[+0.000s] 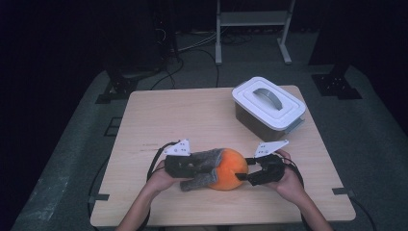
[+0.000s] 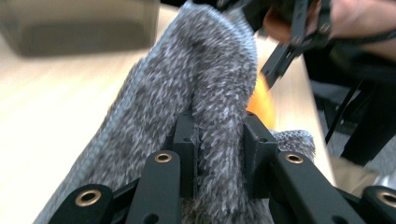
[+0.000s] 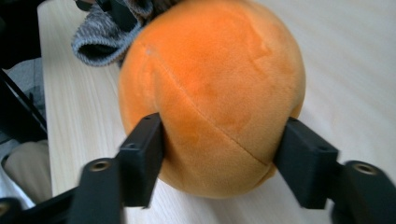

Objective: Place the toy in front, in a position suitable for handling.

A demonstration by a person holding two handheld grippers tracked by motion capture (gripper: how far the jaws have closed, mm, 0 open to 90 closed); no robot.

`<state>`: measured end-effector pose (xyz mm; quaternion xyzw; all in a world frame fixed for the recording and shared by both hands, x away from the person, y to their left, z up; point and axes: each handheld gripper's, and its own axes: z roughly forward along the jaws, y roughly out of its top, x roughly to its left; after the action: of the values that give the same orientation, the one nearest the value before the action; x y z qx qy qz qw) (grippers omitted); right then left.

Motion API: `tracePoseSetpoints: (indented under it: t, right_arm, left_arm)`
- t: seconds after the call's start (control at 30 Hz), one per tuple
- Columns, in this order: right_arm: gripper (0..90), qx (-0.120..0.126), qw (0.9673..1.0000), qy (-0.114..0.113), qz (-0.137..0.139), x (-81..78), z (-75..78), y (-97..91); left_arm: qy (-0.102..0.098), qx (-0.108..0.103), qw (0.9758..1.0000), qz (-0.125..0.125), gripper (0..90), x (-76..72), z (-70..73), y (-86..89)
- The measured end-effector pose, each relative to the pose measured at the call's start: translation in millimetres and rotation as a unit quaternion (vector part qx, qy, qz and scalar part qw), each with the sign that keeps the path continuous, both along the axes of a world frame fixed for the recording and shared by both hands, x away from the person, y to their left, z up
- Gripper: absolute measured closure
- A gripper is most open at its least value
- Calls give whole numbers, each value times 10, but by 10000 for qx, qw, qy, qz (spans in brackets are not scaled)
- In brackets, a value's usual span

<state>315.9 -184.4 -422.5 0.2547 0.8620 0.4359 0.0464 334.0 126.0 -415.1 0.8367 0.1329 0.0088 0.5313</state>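
An orange plush ball (image 1: 231,169) lies near the front middle of the wooden table (image 1: 192,115), its left side tucked into a grey fuzzy cover (image 1: 204,166). My left gripper (image 1: 195,168) comes in from the left. In the left gripper view it (image 2: 219,140) is shut on a fold of the grey cover (image 2: 187,84), with a sliver of the orange ball (image 2: 264,107) past it. My right gripper (image 1: 246,172) meets the ball from the right. In the right gripper view its pads press on both sides of the ball (image 3: 210,93), and the grey cover (image 3: 100,35) shows behind.
A storage box with a white lid and grey handle (image 1: 268,103) stands at the back right of the table. Cables trail from both grippers over the front edge. A metal stand (image 1: 252,29) is on the floor beyond the table.
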Motion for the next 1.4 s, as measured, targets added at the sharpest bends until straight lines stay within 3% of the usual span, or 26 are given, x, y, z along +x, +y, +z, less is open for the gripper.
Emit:
tracePoseSetpoints:
  t: [0.03,0.1,0.2,0.27,0.33,0.57,0.7,0.87,0.97,1.03,1.1,1.3,1.4]
  right_arm:
    - [381,35,10000,-52,10,-14,30,9]
    - [388,118,9997,-189,103,-57,99,46]
    - [388,58,9992,-333,204,-110,132,117]
    - [387,53,9995,-247,190,-109,108,127]
    - [363,133,9996,-173,189,-88,81,106]
    - [255,312,9995,57,77,-1,19,49]
    - [366,353,9993,-16,81,-28,18,88]
    - [400,226,9991,-256,257,-132,73,214]
    - [400,66,9985,-339,426,-181,58,303]
    - [380,93,9988,-286,399,-173,38,314]
    - [322,242,9992,-67,300,-128,13,276]
    - [210,530,9979,319,211,-44,-91,251]
    - [253,633,9964,528,170,-17,-151,265]
  left_arm:
    - [-36,-153,9998,-84,714,-25,66,-14]
    - [-148,-235,9994,-186,714,-72,158,-55]
    - [-191,-36,9996,-191,714,-83,149,-86]
    - [-88,89,9998,-146,716,-56,67,-69]
    - [151,4,9998,-162,719,-23,-8,-20]
    - [224,77,9995,-213,718,-5,-20,-4]
    - [121,27,9998,-140,712,-19,59,-12]
    - [-52,-221,9993,-283,713,-96,225,-55]
    - [-48,-53,9996,-274,712,-95,202,-64]
    - [62,-20,9997,-238,715,-72,136,-48]
    - [150,-49,9996,-237,717,-55,99,-34]
    - [174,17,9992,-369,716,-68,95,-69]
    - [188,-6,9991,-387,714,-70,92,-95]
